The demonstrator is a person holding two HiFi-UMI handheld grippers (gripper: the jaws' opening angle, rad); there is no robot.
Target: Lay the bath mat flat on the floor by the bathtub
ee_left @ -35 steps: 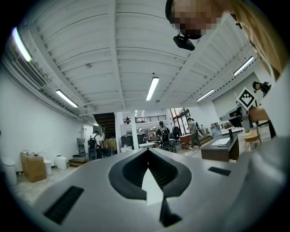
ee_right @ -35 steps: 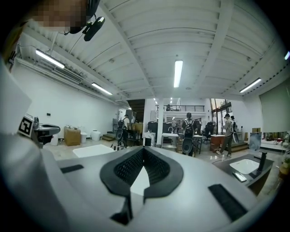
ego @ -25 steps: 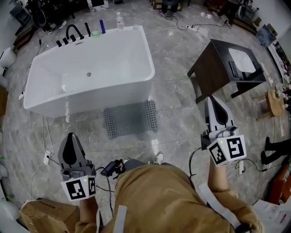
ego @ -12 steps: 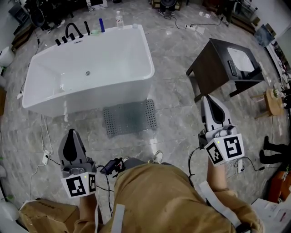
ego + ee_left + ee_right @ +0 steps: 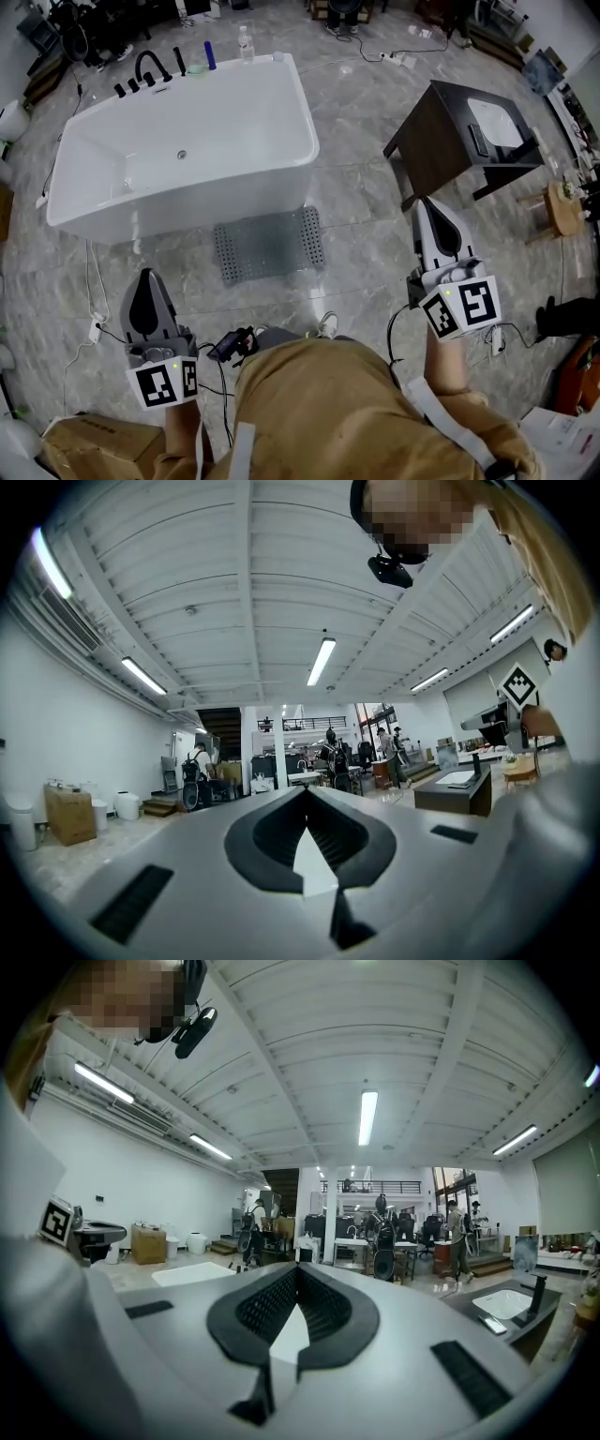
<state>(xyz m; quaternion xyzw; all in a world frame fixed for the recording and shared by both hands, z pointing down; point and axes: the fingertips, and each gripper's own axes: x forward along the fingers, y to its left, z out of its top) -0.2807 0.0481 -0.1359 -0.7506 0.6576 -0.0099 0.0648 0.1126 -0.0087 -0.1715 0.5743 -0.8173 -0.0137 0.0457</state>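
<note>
The mat [image 5: 269,246] lay flat on the floor [image 5: 356,272], grey and rectangular, rows of small holes all over it. Its long edge ran along the white tub [image 5: 187,202], right up against the tub's near wall, towards the right-hand end. It sat spread out, with no fold showing.

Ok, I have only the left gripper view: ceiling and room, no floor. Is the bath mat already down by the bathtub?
Observer: Yes, the head view shows the grey bath mat spread on the floor just beside the bathtub.
Operator: Does the right hand-held gripper hold anything?
Observer: No, it is shut and empty.
Operator: What stands on the tub rim?
Observer: A black tap and a clear bottle, at the far end.
</note>
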